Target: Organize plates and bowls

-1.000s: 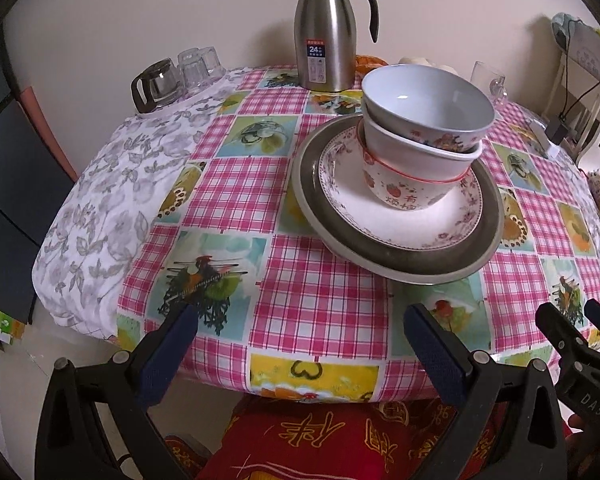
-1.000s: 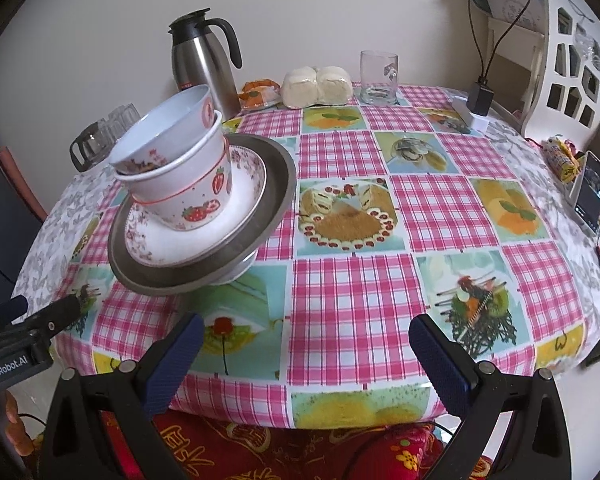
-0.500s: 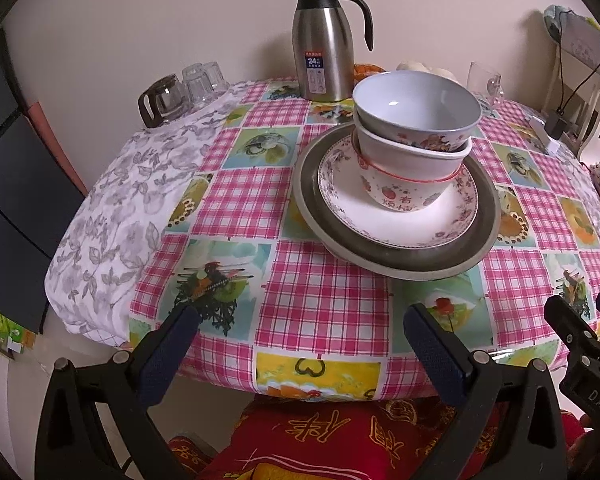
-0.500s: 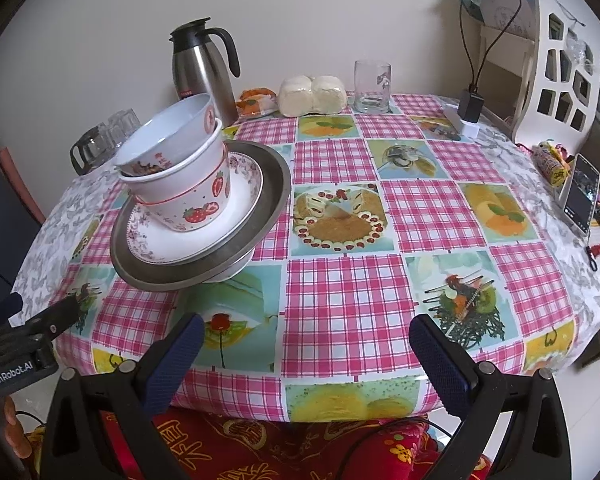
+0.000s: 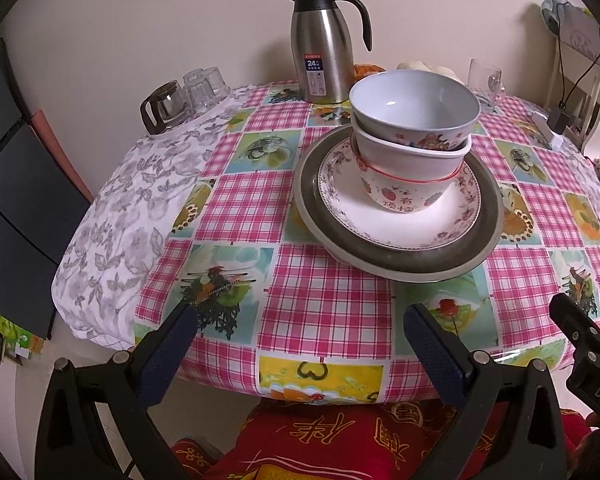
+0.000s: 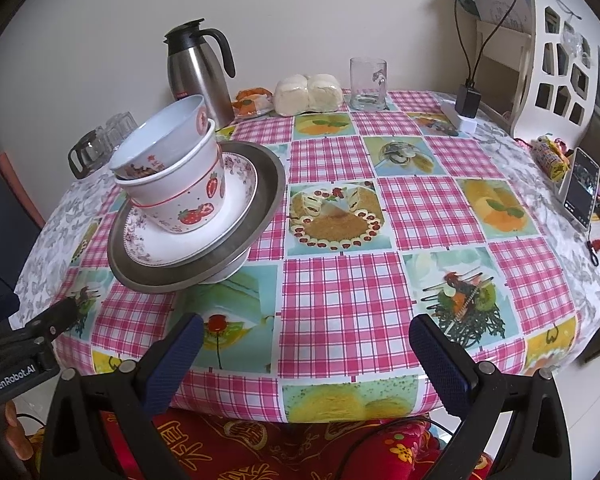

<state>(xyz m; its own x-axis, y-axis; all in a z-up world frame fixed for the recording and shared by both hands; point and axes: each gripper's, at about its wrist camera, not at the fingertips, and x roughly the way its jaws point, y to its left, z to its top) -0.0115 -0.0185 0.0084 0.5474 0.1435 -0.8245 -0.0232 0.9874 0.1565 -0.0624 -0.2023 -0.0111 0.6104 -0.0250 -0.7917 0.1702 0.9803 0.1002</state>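
Observation:
One stack stands on the round table: a grey metal plate (image 5: 400,268) (image 6: 204,264) at the bottom, a white floral plate (image 5: 396,228) (image 6: 180,246) on it, then a strawberry bowl (image 5: 404,188) (image 6: 180,200) with a pale blue-white bowl (image 5: 414,112) (image 6: 156,144) nested on top, tilted. My left gripper (image 5: 300,344) is open at the table's near edge, short of the stack. My right gripper (image 6: 306,346) is open too, at the near edge, to the right of the stack. Both hold nothing.
A steel thermos jug (image 5: 324,48) (image 6: 198,68) stands at the back. Glass cups and a small glass pot (image 5: 180,100) sit back left, a glass mug (image 6: 368,84) and wrapped buns (image 6: 308,88) at the back. A phone (image 6: 582,188) and charger (image 6: 466,106) lie right. Red cushion (image 5: 340,440) below.
Both grippers have drawn back and risen a little from the table, so more of its near edge shows. The stack has not moved. Both stay open.

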